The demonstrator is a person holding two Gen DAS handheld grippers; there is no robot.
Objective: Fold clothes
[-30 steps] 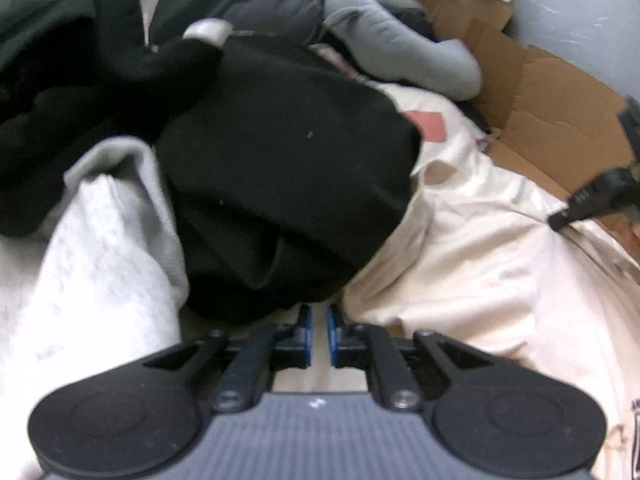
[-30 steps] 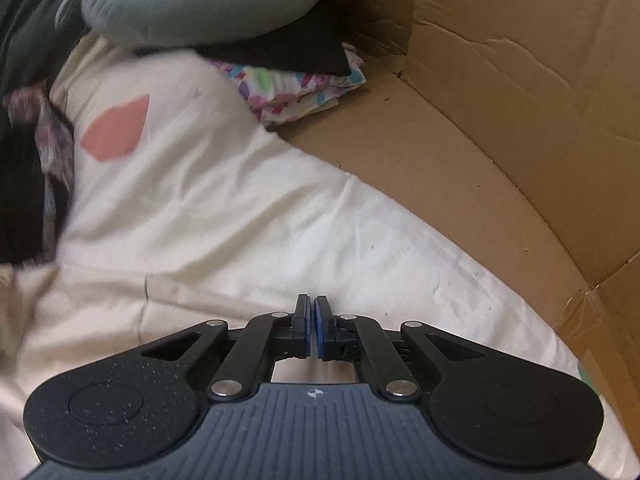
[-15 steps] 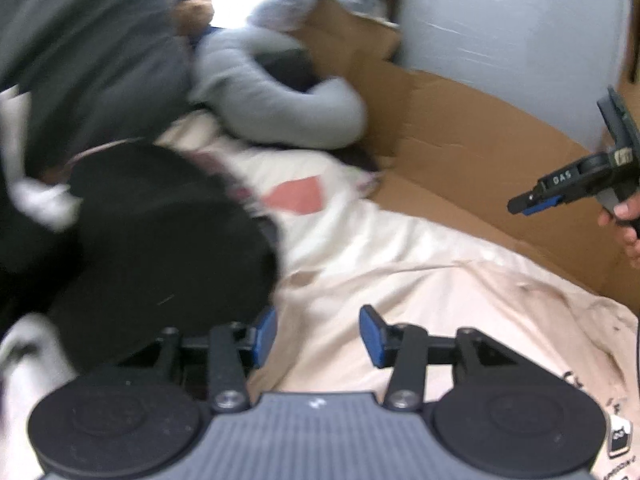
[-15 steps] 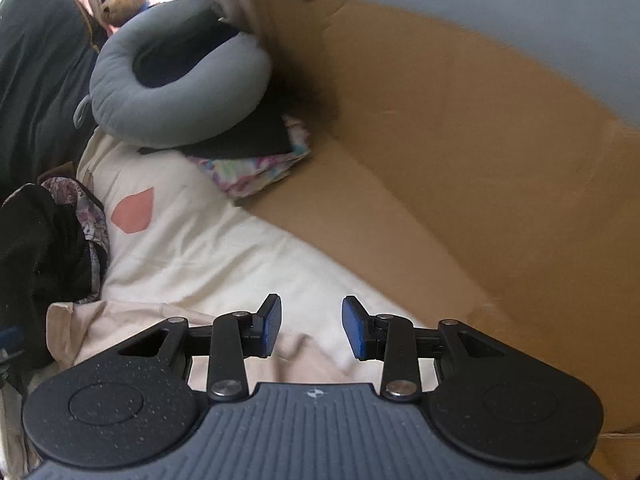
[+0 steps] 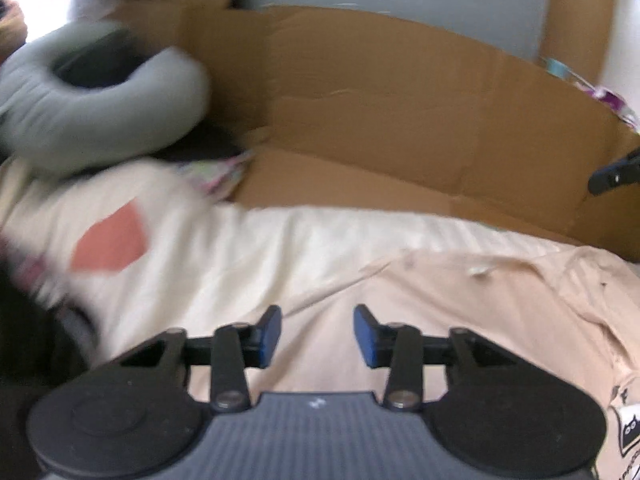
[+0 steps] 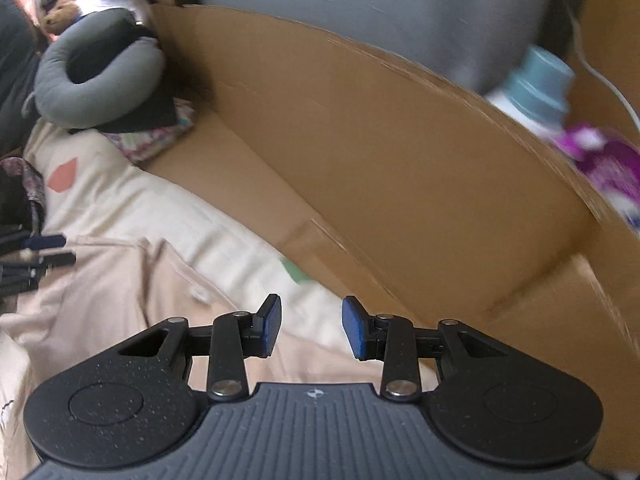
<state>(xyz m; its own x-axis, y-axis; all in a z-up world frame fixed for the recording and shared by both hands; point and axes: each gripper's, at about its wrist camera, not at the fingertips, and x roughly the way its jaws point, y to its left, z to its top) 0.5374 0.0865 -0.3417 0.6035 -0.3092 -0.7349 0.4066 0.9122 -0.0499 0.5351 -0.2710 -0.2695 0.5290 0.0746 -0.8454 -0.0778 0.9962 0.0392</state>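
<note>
Here, left tongs (image 5: 317, 334) hovering over a beige shirt (image 5: 460, 320), blue pads (image 5: 269, 335) apart with only bare cloth seen through the gap, closing at this moment, gripping nothing. Right tongs (image 6: 311, 332) likewise parted to a moderate gap, nothing pinched, poised above the same beige shirt (image 6: 112, 292) near its far edge. Shirt spread flat and somewhat wrinkled on a cream sheet (image 5: 248, 248), collar end toward the cardboard, a printed label showing at the lower right corner of the left wrist view. On the cream sheet, a salmon-coloured patch (image 5: 110, 242) off to the left, blurred. Beyond the sheet, a flattened cardboard wall (image 5: 400, 120) standing up behind and folded along the bed's edge. At the far left, a grey neck pillow (image 6: 96, 88) resting on a dark folded item and a floral cloth (image 6: 148, 140). Just past the cardboard's top edge on the right, a bottle with a blue-grey cap (image 6: 536, 84) and something purple and white (image 6: 608, 164), both smeared by motion. In the right wrist view, tips of the other tongs (image 6: 44, 250) visible at the left edge over the shirt; in the left wrist view, a dark tip of the other tool (image 5: 616, 172) at the right edge before the cardboard.
</note>
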